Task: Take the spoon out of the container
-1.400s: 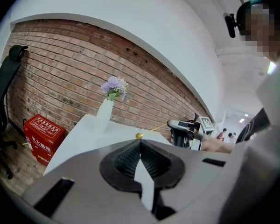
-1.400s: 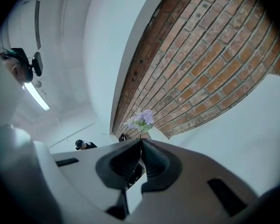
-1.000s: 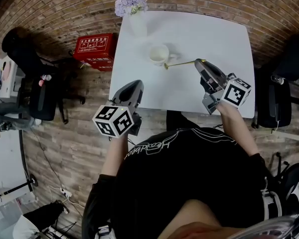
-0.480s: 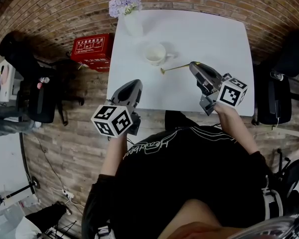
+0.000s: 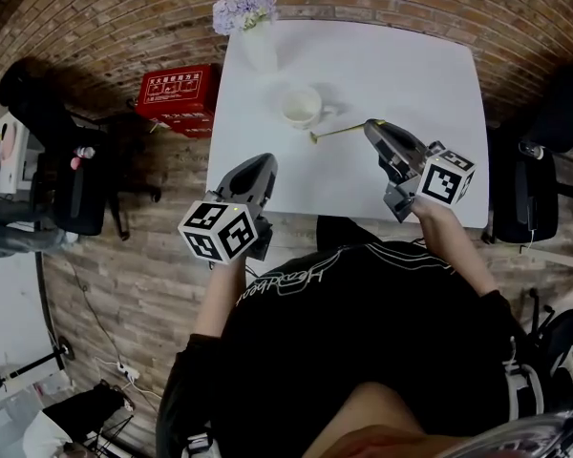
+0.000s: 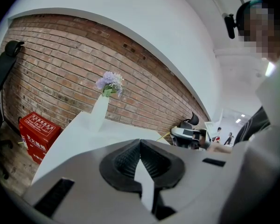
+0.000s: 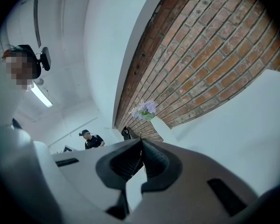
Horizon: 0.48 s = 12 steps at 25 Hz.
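A white cup stands on the white table. The thin gold spoon is outside the cup, its bowl end just right of and in front of it. My right gripper is shut on the spoon's handle end, at the right of the table. In the left gripper view the spoon sticks out from the right gripper. My left gripper hangs over the table's front left edge, shut and empty. Its pads meet at the tips. The right gripper's own jaws are closed together.
A white vase with lilac flowers stands at the table's far left corner. A red box sits on the floor left of the table. Black office chairs stand on either side, and a brick wall runs behind the table.
The right gripper with the spoon has edged slightly away from the cup, toward the table's front. The left gripper has stayed where it was.
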{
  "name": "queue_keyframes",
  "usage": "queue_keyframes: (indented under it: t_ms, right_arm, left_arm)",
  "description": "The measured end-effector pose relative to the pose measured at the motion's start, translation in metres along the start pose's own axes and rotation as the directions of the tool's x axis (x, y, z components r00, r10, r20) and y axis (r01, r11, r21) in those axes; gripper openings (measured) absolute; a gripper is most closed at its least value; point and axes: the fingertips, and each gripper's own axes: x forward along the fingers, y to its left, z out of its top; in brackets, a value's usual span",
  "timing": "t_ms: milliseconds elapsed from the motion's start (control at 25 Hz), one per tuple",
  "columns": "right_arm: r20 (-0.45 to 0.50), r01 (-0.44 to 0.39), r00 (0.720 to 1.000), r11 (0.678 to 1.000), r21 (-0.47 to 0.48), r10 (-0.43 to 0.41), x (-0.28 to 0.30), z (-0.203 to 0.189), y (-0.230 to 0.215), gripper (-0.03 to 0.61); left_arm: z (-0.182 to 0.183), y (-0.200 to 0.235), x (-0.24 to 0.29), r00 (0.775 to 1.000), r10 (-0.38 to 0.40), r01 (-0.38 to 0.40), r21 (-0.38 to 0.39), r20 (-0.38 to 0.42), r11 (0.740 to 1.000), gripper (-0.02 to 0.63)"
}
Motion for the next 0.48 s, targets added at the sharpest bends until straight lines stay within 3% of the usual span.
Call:
queue_keyframes:
  t_ms: [480]
  right_arm:
    - [-0.009, -0.001, 1.0, 1.0, 0.019, 0.001, 0.013, -0.008, -0.005, -0.001]
  left_arm:
    - [-0.007, 0.012, -0.002, 1.0, 0.014, -0.015, -0.014, -0.022, 1.0, 0.005]
